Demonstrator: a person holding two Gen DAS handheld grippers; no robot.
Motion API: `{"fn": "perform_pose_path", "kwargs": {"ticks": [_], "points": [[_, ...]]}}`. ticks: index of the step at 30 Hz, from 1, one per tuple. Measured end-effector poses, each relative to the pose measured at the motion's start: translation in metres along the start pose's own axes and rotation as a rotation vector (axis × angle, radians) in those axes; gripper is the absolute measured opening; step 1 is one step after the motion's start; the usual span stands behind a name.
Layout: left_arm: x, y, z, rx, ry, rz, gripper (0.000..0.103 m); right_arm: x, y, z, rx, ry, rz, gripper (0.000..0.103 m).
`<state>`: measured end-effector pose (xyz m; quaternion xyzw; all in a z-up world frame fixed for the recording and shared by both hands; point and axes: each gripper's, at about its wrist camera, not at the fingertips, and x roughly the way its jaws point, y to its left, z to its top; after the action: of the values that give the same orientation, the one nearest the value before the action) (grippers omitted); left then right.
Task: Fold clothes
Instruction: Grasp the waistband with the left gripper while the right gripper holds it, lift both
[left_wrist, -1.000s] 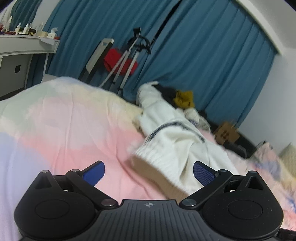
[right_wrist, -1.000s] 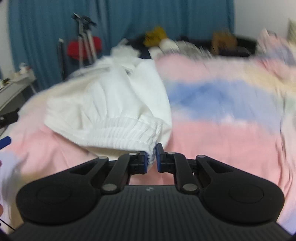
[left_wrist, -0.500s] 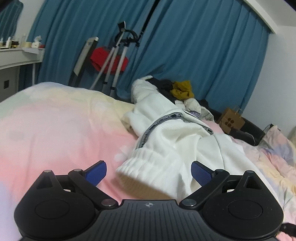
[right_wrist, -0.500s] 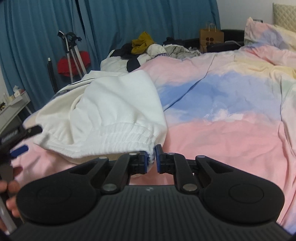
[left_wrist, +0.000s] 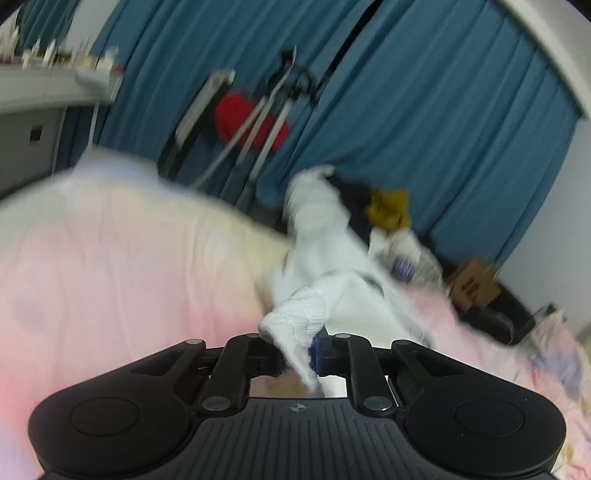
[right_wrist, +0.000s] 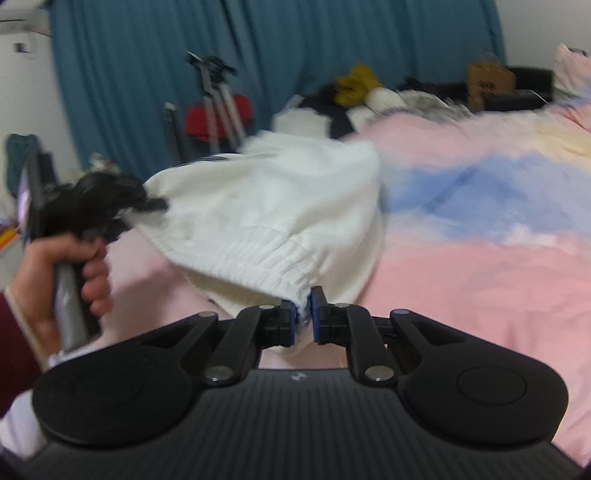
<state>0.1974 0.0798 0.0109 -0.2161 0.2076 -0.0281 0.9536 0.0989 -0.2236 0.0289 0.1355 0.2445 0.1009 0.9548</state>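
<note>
A white knit sweater (right_wrist: 266, 206) with a ribbed hem lies on the pink, blue and yellow bedspread (right_wrist: 461, 258). My right gripper (right_wrist: 303, 317) is shut on one corner of the ribbed hem. My left gripper (left_wrist: 299, 354) is shut on the hem's other corner (left_wrist: 299, 325); it also shows in the right wrist view (right_wrist: 147, 206) at the left, held by a hand. The hem is stretched between the two grippers, lifted off the bed. Both views are blurred.
A heap of other clothes (right_wrist: 362, 92) lies at the far end of the bed. A tripod with a red item (left_wrist: 255, 122) stands before the blue curtains (left_wrist: 443, 110). A white shelf (left_wrist: 44, 85) is at the left. A cardboard bag (right_wrist: 487, 81) stands far right.
My left gripper has shut on the sweater's hem corner; it was open before. Both grippers have lifted the hem, and the views now blur with motion.
</note>
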Motion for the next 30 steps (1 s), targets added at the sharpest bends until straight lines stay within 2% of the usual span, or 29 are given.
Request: {"fn": "perform_pose_path", "kwargs": {"ticks": [3,7,10,13,16,21,25,30], "points": [[-0.022,0.019,0.055,0.038,-0.052,0.021,0.015,-0.007,0.045,0.001,0.027,-0.041,0.082,0.012],[-0.051,0.046,0.128,0.085,-0.114,0.056,0.015,0.001,0.128,-0.004,0.023,-0.088,0.243,0.012],[-0.057,0.089,0.174,0.109,-0.123,0.151,0.015,0.018,0.193,-0.013,-0.017,-0.084,0.370,0.012],[-0.034,0.137,0.173,0.075,-0.076,0.213,0.015,0.046,0.245,-0.022,-0.032,-0.041,0.479,0.013],[-0.008,0.186,0.168,0.039,-0.024,0.270,0.015,0.083,0.282,-0.036,-0.049,0.039,0.552,0.013],[0.036,0.267,0.160,-0.023,0.062,0.365,0.016,0.138,0.305,-0.065,-0.092,0.209,0.560,0.013],[0.071,0.332,0.153,-0.072,0.131,0.440,0.017,0.140,0.305,-0.072,-0.156,0.197,0.590,0.016],[0.052,0.338,0.152,-0.061,0.111,0.402,0.026,0.129,0.301,-0.064,-0.187,0.188,0.632,0.027]]}}
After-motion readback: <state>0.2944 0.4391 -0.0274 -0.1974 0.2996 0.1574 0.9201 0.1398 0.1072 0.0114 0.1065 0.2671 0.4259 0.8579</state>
